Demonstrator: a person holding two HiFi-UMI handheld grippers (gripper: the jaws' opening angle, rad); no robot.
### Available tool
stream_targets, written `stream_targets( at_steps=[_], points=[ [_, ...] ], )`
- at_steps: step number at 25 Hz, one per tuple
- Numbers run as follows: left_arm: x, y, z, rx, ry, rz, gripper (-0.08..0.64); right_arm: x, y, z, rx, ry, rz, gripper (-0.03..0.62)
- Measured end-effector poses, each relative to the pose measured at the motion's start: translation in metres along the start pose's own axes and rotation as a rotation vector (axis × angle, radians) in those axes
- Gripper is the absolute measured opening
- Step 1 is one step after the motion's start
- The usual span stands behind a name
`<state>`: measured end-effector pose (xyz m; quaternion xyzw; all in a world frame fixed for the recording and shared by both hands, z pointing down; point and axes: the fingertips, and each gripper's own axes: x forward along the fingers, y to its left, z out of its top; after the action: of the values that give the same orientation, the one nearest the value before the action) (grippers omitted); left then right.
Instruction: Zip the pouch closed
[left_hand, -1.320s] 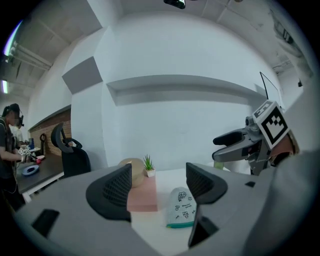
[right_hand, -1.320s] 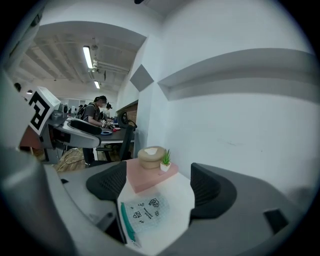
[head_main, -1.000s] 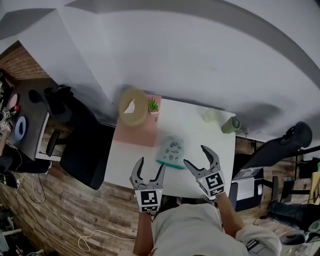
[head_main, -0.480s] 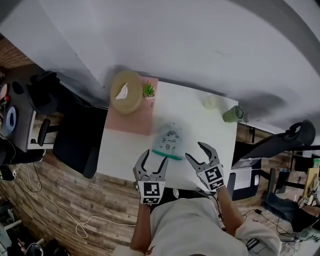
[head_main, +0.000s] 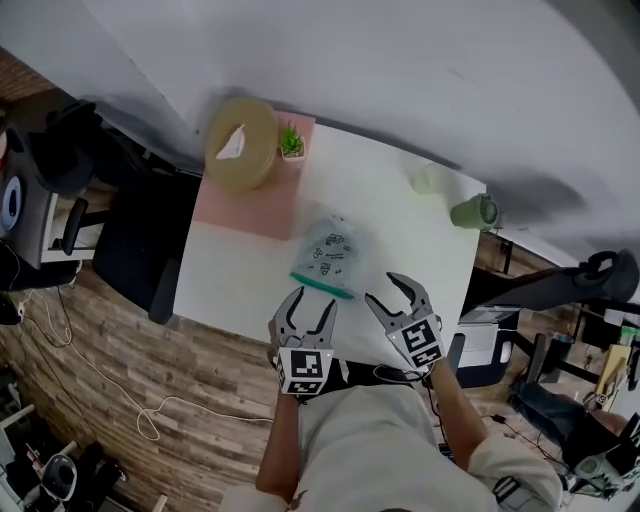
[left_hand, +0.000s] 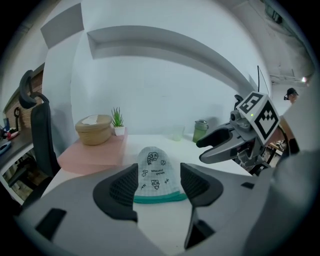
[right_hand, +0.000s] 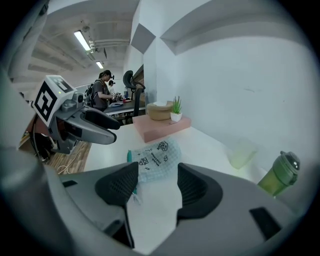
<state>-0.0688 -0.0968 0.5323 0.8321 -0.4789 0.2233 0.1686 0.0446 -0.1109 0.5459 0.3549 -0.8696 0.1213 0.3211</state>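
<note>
**2 open grippers at the pouch's zipper edge**

The pouch (head_main: 328, 255) lies flat on the white table (head_main: 390, 225), its teal zipper edge (head_main: 322, 285) facing the person. The left gripper (head_main: 310, 300) is just beside that edge's left end, the right gripper (head_main: 388, 292) near its right end. Both pairs of jaws have just been closing but stand apart, gripping nothing.

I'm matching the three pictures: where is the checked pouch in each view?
Head view: pouch at picture centre.
Left gripper view: pouch low centre, framed between the jaws.
Right gripper view: pouch centre-left, beyond the jaws.
Shared landmark: potted plant, beyond the pouch in every view.
</note>
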Motion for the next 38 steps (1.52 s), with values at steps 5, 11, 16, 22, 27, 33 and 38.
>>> stream_targets(
  at_steps=[5, 11, 16, 22, 27, 33, 38],
  points=[
    [0.009, -0.014, -0.021, -0.009, 0.037, 0.006, 0.252, 0.008, 0.006, -0.021, -0.024, 0.024, 0.043, 0.242],
    [0.019, -0.027, -0.044, -0.025, 0.08, 0.006, 0.232, 0.018, 0.013, -0.041, -0.058, 0.048, 0.093, 0.229],
    [0.031, -0.037, -0.063, -0.037, 0.116, -0.004, 0.218, 0.027, 0.02, -0.058, -0.113, 0.085, 0.155, 0.204],
    [0.041, -0.05, -0.082, -0.054, 0.161, -0.027, 0.192, 0.036, 0.034, -0.08, -0.197, 0.144, 0.222, 0.177],
    [0.05, -0.055, -0.093, -0.057, 0.181, -0.038, 0.184, 0.044, 0.045, -0.09, -0.231, 0.161, 0.28, 0.157],
    [0.057, -0.063, -0.105, -0.054, 0.212, -0.061, 0.178, 0.053, 0.05, -0.101, -0.259, 0.187, 0.311, 0.123],
    [0.06, -0.066, -0.109, -0.043, 0.22, -0.077, 0.167, 0.057, 0.053, -0.105, -0.266, 0.19, 0.338, 0.08]
  ],
)
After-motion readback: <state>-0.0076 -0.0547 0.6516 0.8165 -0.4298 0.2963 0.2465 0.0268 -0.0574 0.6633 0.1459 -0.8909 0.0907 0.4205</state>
